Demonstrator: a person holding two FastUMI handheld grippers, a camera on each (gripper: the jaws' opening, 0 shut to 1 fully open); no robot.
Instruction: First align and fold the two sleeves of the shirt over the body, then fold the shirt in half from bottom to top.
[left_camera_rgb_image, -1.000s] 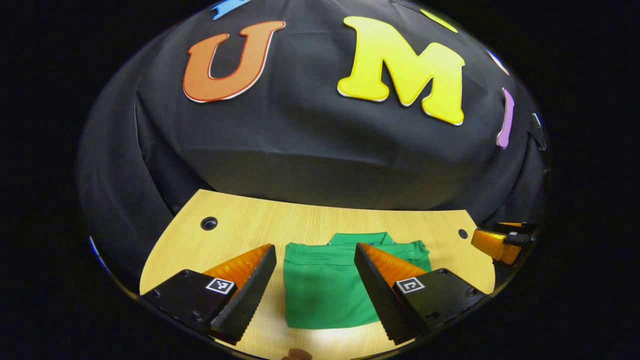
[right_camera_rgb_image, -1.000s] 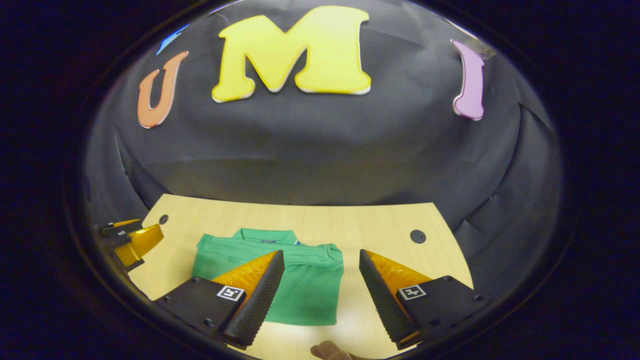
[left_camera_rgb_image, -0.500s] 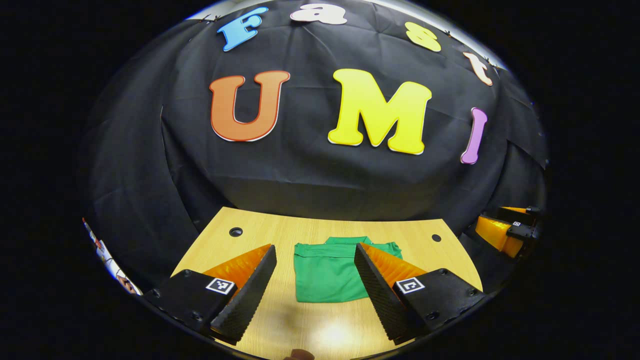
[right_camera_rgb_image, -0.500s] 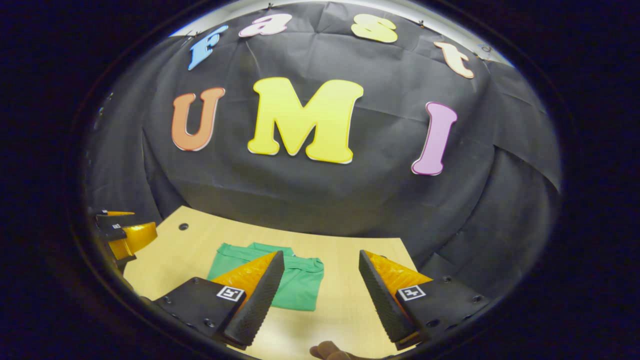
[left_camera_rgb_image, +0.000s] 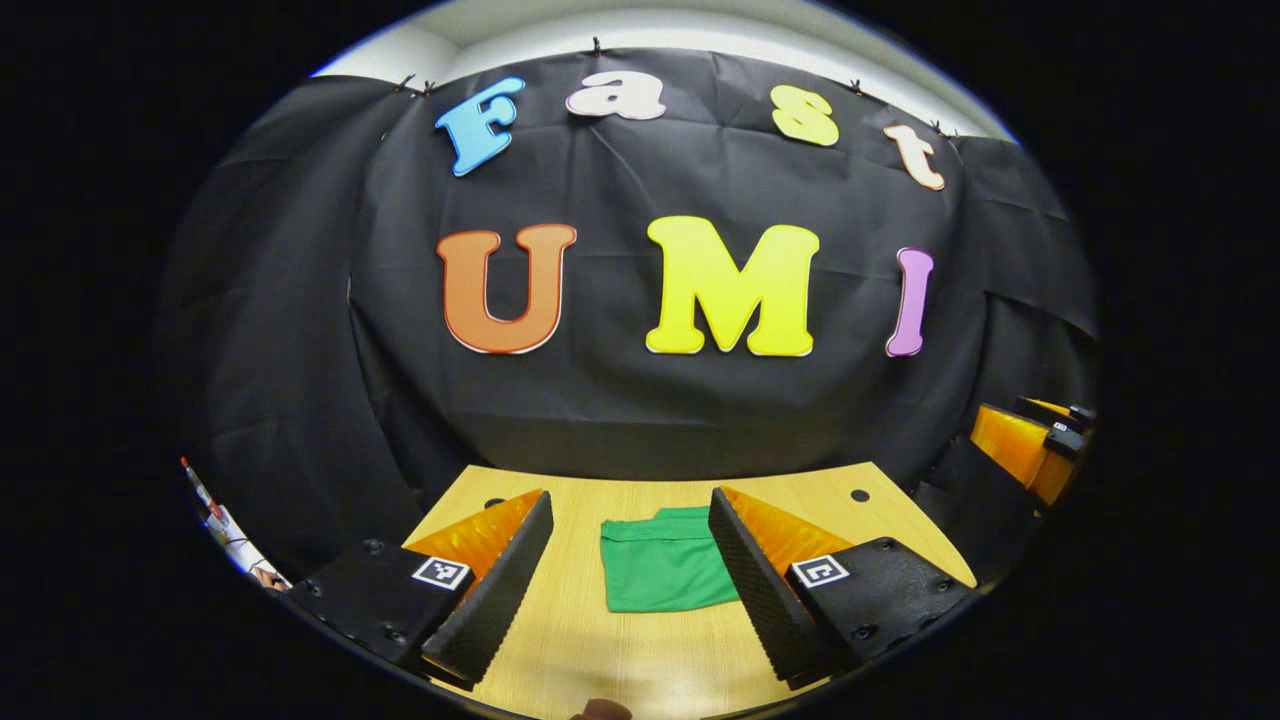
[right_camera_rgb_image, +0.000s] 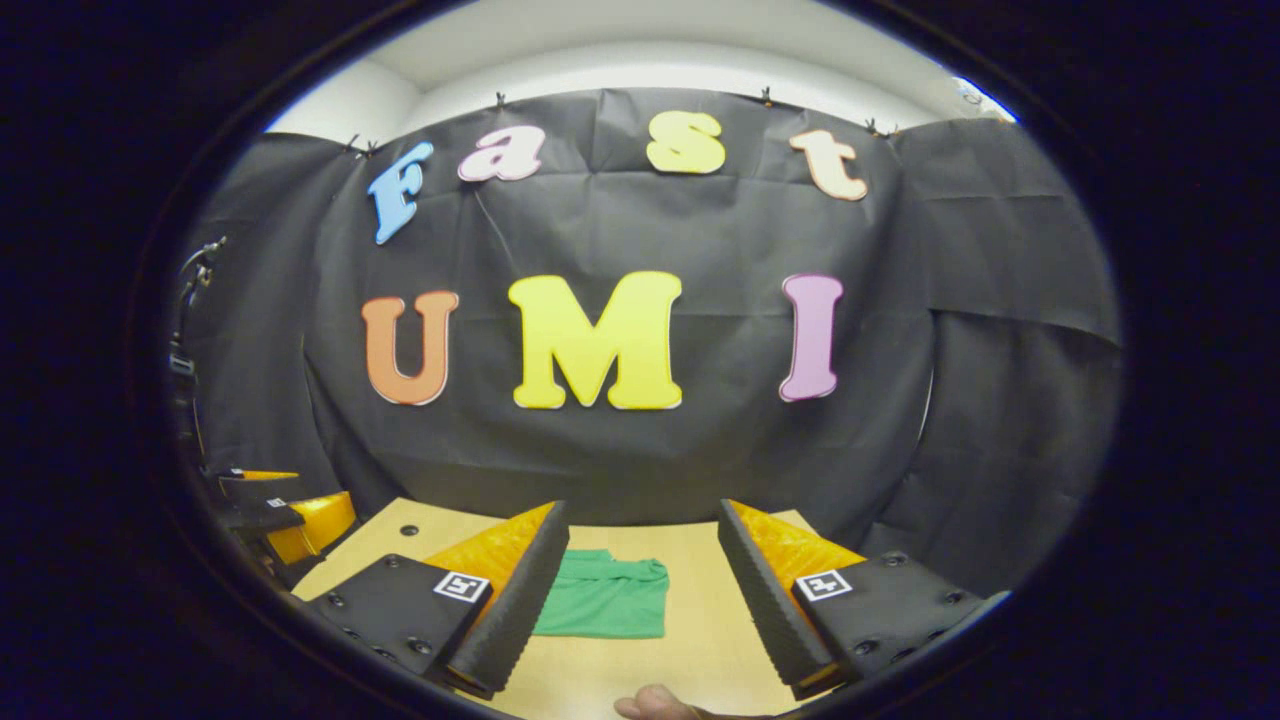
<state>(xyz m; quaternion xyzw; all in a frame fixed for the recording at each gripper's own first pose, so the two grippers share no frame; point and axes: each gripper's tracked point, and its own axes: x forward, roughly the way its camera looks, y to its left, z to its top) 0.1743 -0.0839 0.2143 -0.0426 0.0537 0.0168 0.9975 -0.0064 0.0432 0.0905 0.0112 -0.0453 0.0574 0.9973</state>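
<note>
The shirt (left_camera_rgb_image: 668, 560) lies folded into a neat green block on the table (left_camera_rgb_image: 640, 650), flat, its collar end toward the black wall. Nothing touches it. The left gripper (left_camera_rgb_image: 630, 500) hangs above the near part of the table with its jaws wide apart and nothing between them; in the left gripper view the shirt sits well beyond the tips, framed in the gap, its right edge hidden behind the right finger. Off at the right rim of that view is the right gripper (left_camera_rgb_image: 1030, 450), clear of the table's edge.

Over to the right gripper view: right gripper (right_camera_rgb_image: 645, 510), jaws spread wide too, holding nothing. The shirt (right_camera_rgb_image: 610, 600) lies ahead and a little left on the table (right_camera_rgb_image: 700, 640), partly tucked behind the left finger. A fingertip (right_camera_rgb_image: 655, 703) of the person's hand peeks in at the bottom edge. At the left rim, the left gripper (right_camera_rgb_image: 290, 505) sits beside the table's corner. A round hole (left_camera_rgb_image: 859, 495) marks the table's far right corner.
</note>
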